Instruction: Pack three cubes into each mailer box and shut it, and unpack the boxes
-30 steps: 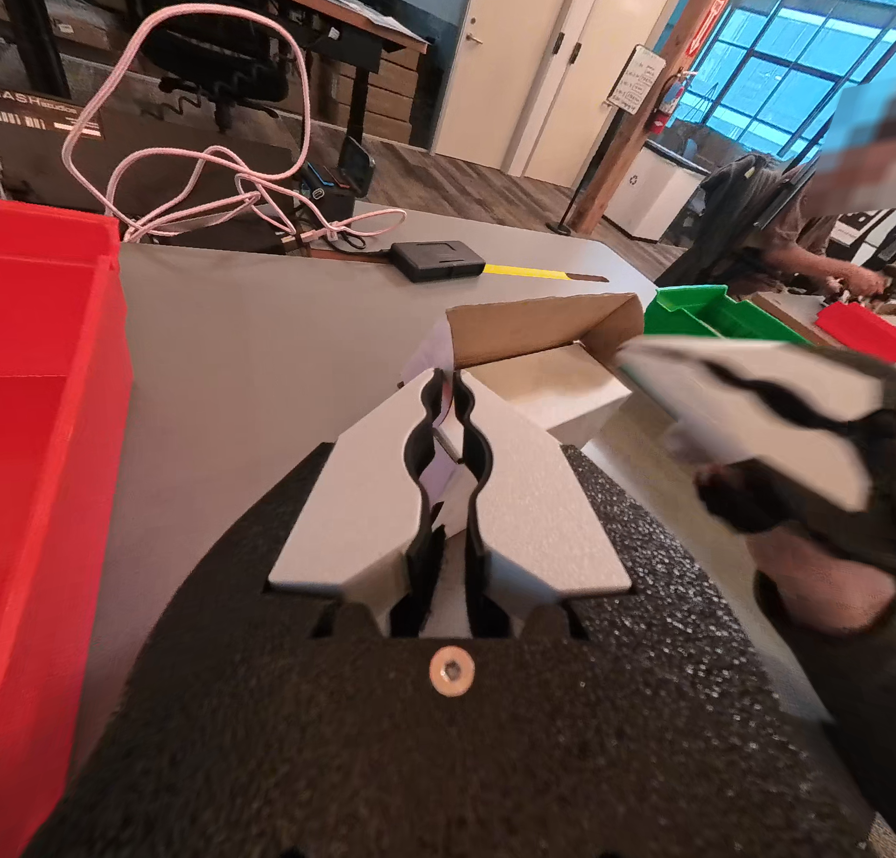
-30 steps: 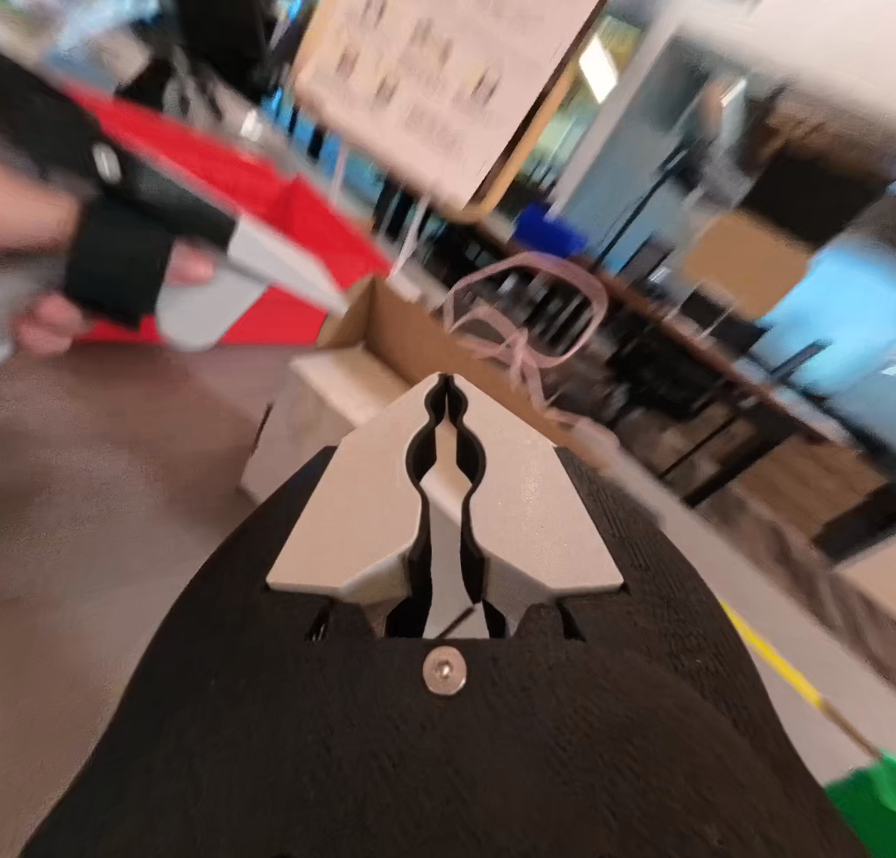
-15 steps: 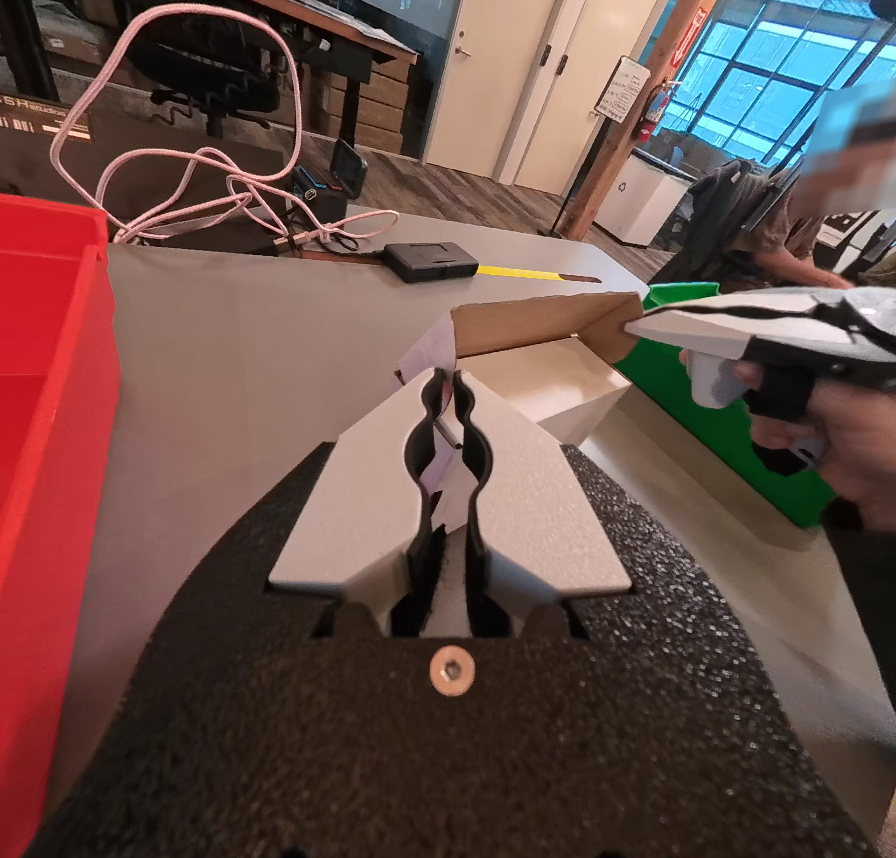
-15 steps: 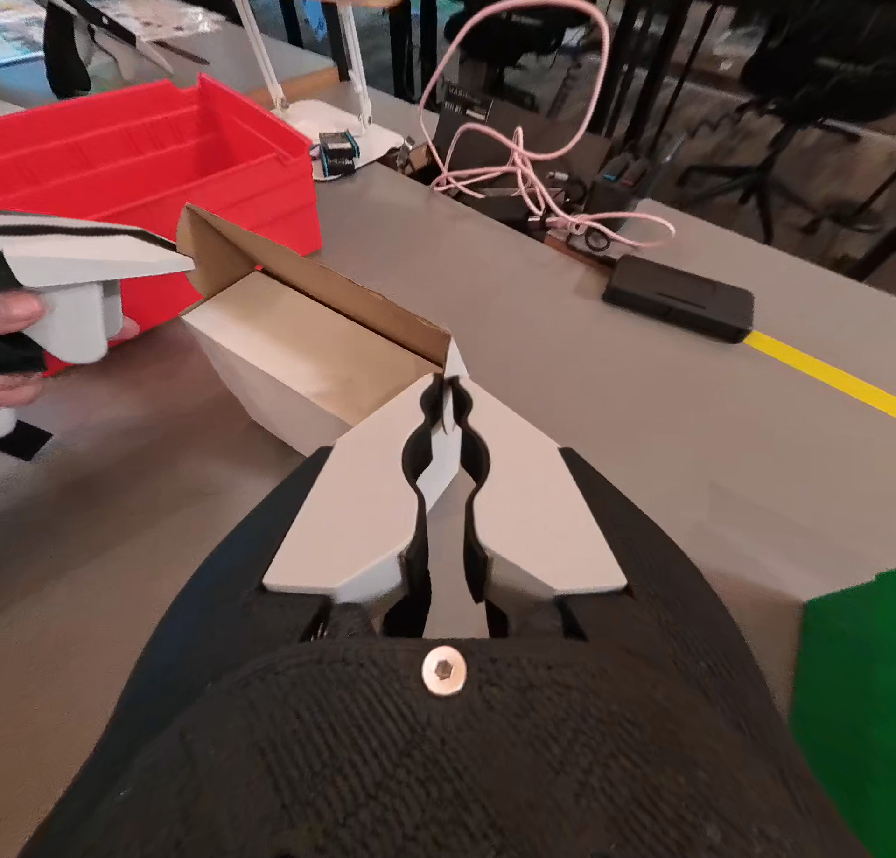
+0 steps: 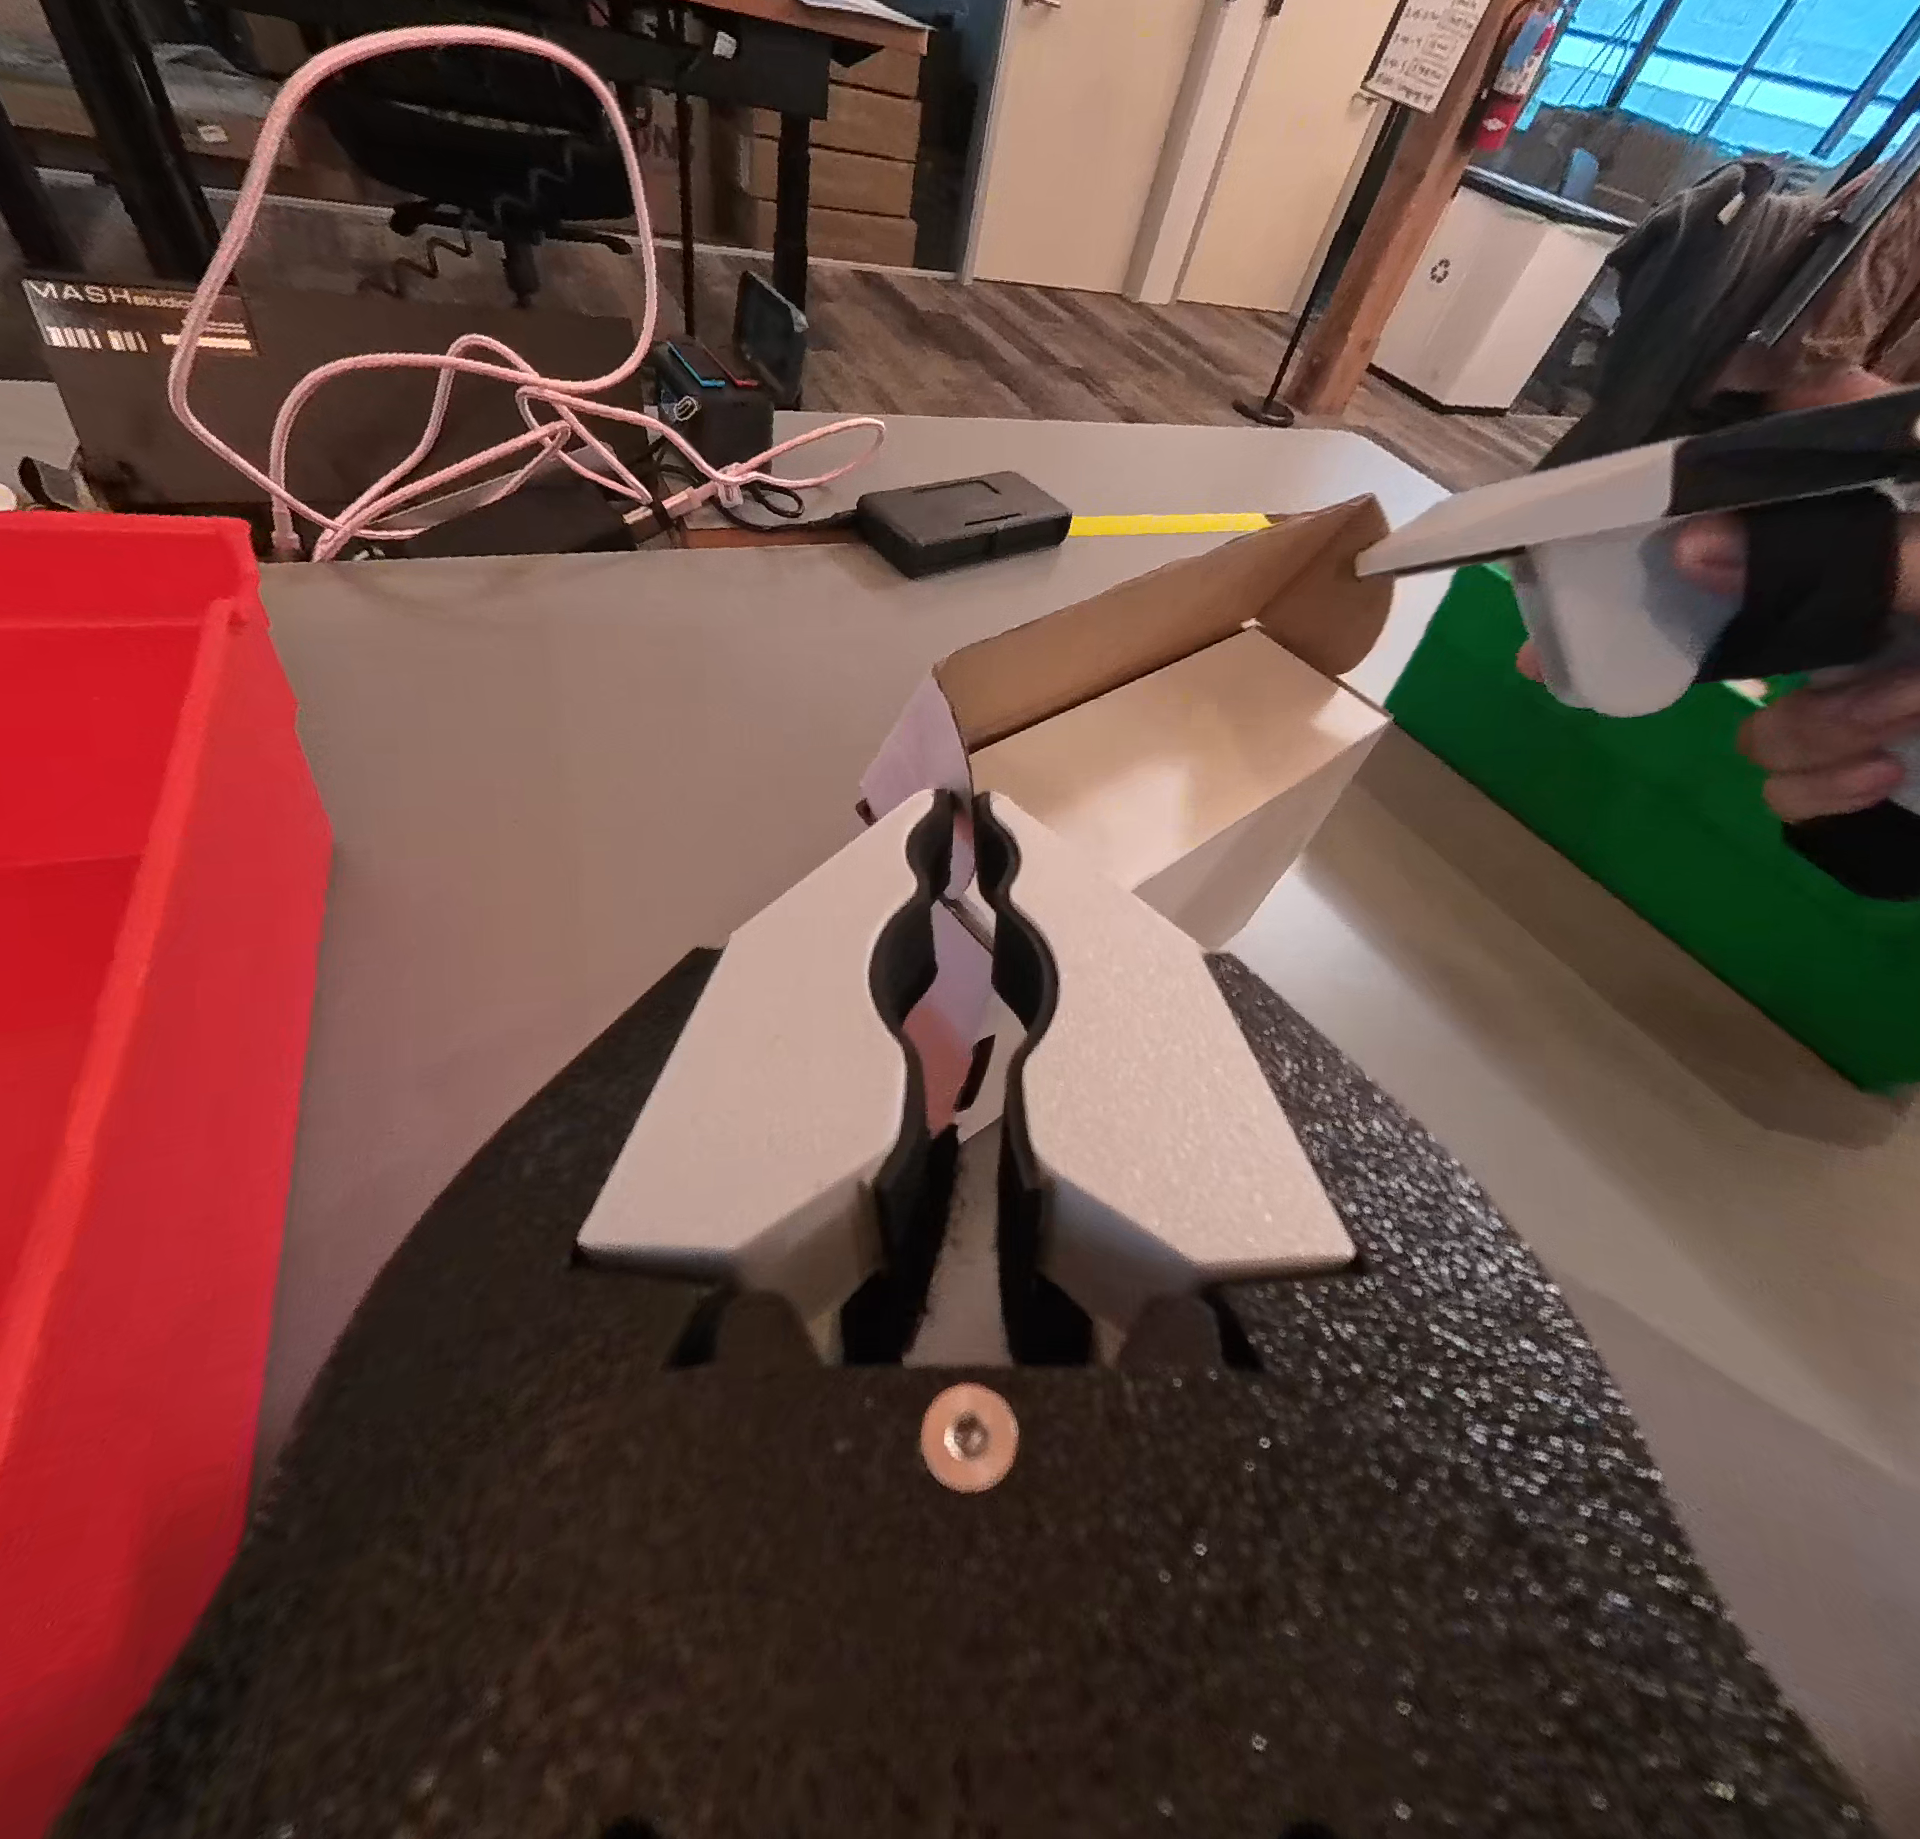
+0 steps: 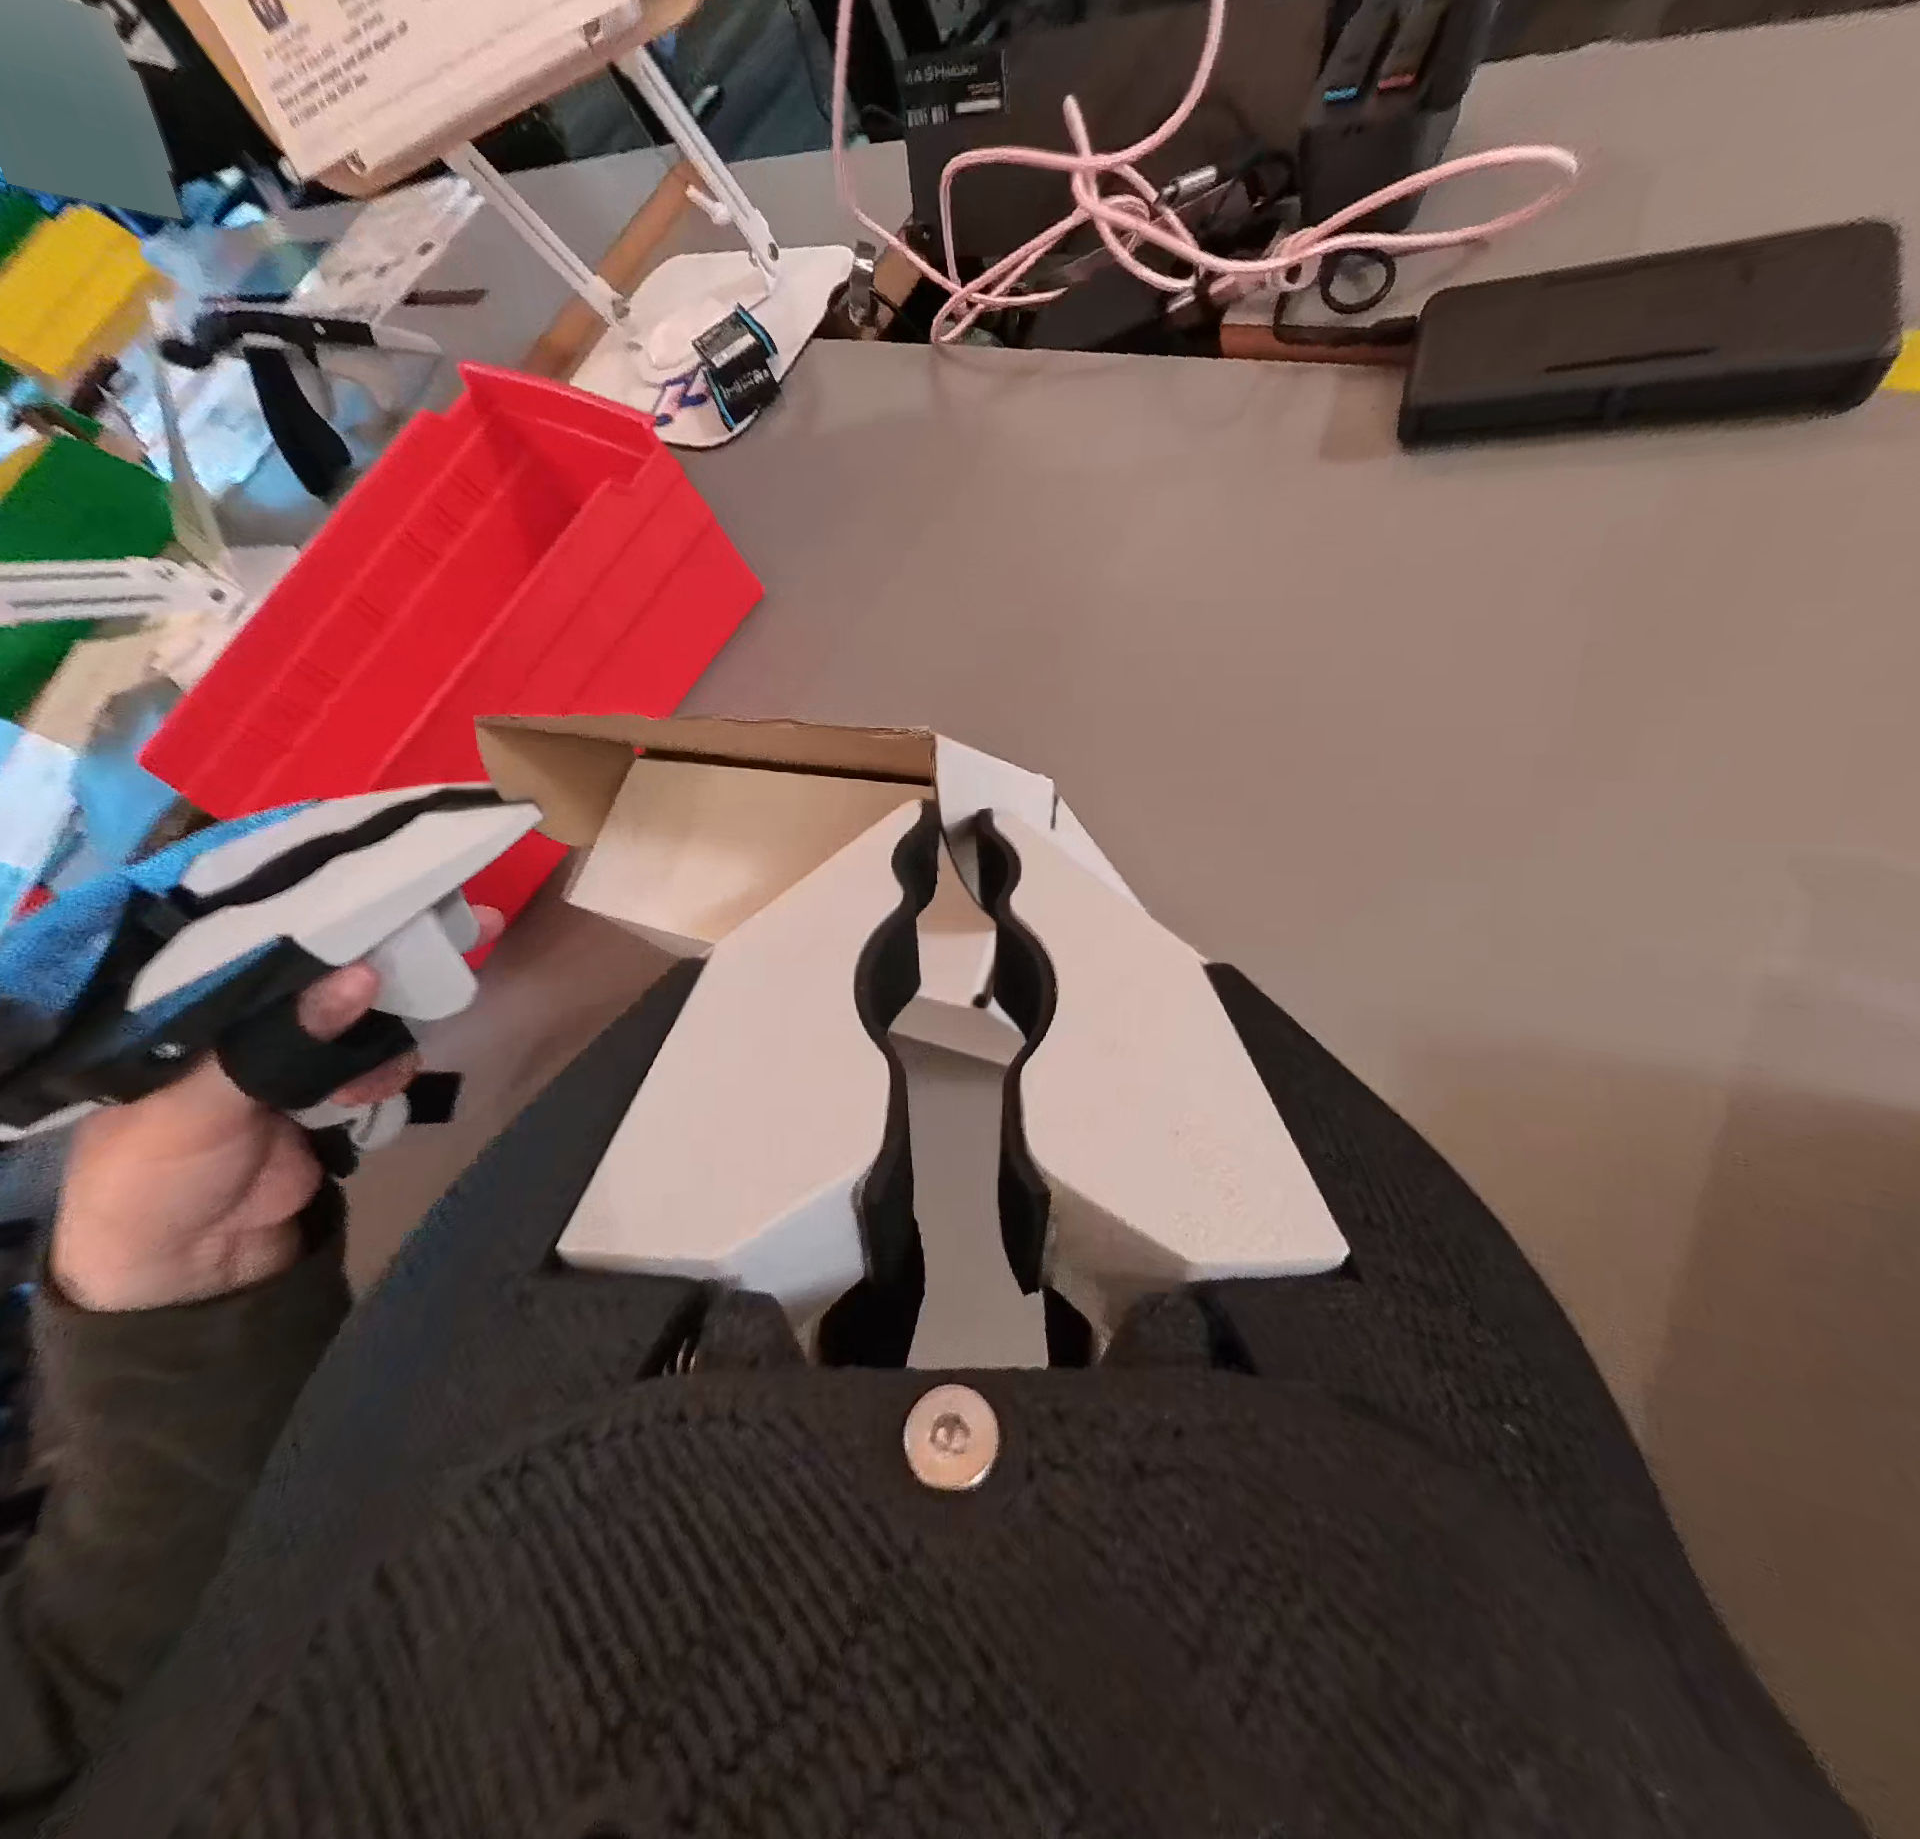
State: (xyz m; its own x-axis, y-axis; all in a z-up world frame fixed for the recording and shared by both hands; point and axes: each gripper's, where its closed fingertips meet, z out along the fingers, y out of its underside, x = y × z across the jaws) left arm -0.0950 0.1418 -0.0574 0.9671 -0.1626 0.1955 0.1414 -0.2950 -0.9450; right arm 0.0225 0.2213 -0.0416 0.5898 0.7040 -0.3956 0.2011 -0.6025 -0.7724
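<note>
Both grippers (image 5: pixel 961 813) (image 6: pixel 956 818) pinch side flaps of the matte white cardboard mailer box (image 5: pixel 1174 750)

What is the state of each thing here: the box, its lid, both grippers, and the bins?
Mailer box: on the table, lid partly raised.
Lid flap: lifted, held at both side tabs.
Left gripper: shut on a side tab.
Right gripper: pinching the other tab.
Red bin: open-topped.
Green bin: inside hidden.

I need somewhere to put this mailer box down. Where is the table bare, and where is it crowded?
Bare grey table lies between the red bin, the black case and the mailer box. The back edge is crowded with pink cable, and the green bin sits close beside the box.
</note>
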